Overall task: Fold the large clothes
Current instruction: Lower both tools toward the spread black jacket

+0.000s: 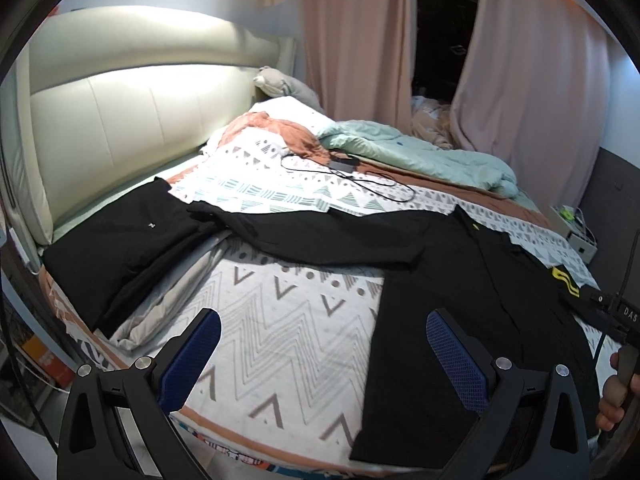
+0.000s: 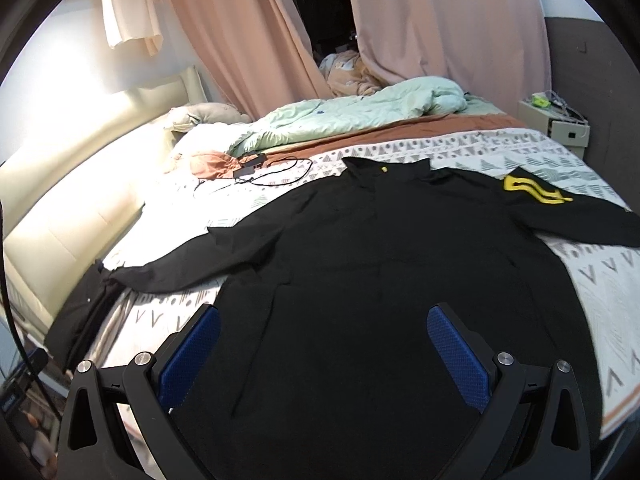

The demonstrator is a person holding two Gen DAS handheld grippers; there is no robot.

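Observation:
A large black shirt [image 2: 384, 264] lies spread flat on the bed, collar toward the far side, both sleeves stretched out. Its right sleeve carries a yellow emblem [image 2: 532, 192]. Seen from the left wrist, the same shirt [image 1: 460, 280] fills the right half, with its left sleeve [image 1: 320, 236] reaching across to a second black garment [image 1: 120, 248] folded at the bed's left edge. My left gripper [image 1: 324, 344] hovers open over bare patterned sheet beside the shirt's hem. My right gripper [image 2: 324, 340] is open just above the shirt's lower body, holding nothing.
The bed [image 1: 280, 320] has a zigzag-patterned sheet, a mint duvet [image 2: 352, 112] bunched at the far side, and a black charger with cable [image 2: 256, 168]. A cream headboard [image 1: 132, 108] is on the left, pink curtains [image 2: 440, 20] behind, a nightstand [image 2: 556, 124] far right. A hand [image 1: 616, 392] shows at the right edge.

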